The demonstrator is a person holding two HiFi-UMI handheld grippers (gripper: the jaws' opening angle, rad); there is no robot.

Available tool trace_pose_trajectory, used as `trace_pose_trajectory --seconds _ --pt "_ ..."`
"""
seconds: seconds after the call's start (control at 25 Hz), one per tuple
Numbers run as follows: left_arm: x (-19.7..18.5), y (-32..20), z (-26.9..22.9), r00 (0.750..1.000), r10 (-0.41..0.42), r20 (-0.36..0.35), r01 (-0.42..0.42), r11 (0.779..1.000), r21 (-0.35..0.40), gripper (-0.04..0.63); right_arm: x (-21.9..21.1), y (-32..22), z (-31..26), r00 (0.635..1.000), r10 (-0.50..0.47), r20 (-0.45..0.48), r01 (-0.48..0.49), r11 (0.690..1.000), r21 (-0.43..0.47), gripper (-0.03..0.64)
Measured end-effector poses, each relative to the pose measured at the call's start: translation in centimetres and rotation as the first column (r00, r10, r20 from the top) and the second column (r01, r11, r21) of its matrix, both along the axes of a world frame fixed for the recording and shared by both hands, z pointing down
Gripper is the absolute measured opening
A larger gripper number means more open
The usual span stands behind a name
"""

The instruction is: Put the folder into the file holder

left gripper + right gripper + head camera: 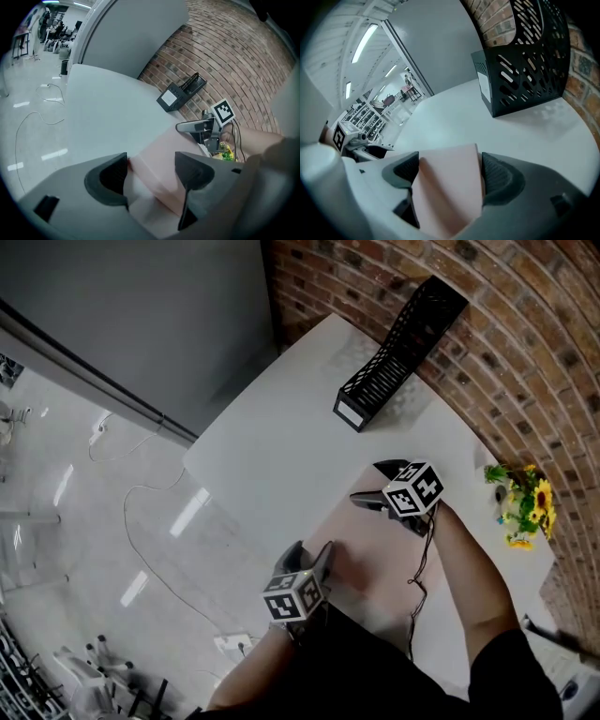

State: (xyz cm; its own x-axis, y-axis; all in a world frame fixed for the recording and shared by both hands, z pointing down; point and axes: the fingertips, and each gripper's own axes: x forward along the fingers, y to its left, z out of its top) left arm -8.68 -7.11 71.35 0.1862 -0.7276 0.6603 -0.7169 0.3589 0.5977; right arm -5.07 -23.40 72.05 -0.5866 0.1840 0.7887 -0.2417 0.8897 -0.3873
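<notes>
Your left gripper [313, 557] and right gripper [367, 482] straddle opposite ends of the pink folder [375, 563]. All jaws stand wide apart and grip nothing, placed for a 2-handed lift toward the file holder [398, 343].

Bare table [281, 446] before file holder [398, 343] (brick wall [525, 352] behind).

Head view: folder [375, 563] near end goes under person's dark clothing [375, 681], right side under forearm [469, 568]. Label [349, 412] on file holder [398, 343] too small to read. Right gripper view: file holder top and right side cut off by frame edge. Left gripper view: flowers [226, 152] mostly behind right gripper [180, 127]; bkgd people top left too small to make out.
</notes>
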Motion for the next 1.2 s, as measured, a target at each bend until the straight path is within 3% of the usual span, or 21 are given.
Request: trace_pose_trajectory --seconds 0.4,0.88,1.2 --pt "-0.9 -0.1 -0.5 0.999 -0.036 0.028 0.036 0.999 0.004 0.307 -0.4 -0.1 -1.3 0.999 0.000 0.037 -0.002 0.999 0.037 0.420" --pt "-3.2 -2.6 -7.3 0.983 -0.052 0.174 0.025 0.988 0.153 0.307 -1.6 -2.0 -9.9 0.977 0.031 0.210 -0.070 0.980 0.185 0.419" --pt "-4.8 -4.3 -14.1 0.956 -0.089 0.280 0.007 0.959 0.283 0.307 -1.5 -2.8 -17.8 0.924 0.044 0.380 -0.166 0.941 0.296 0.417"
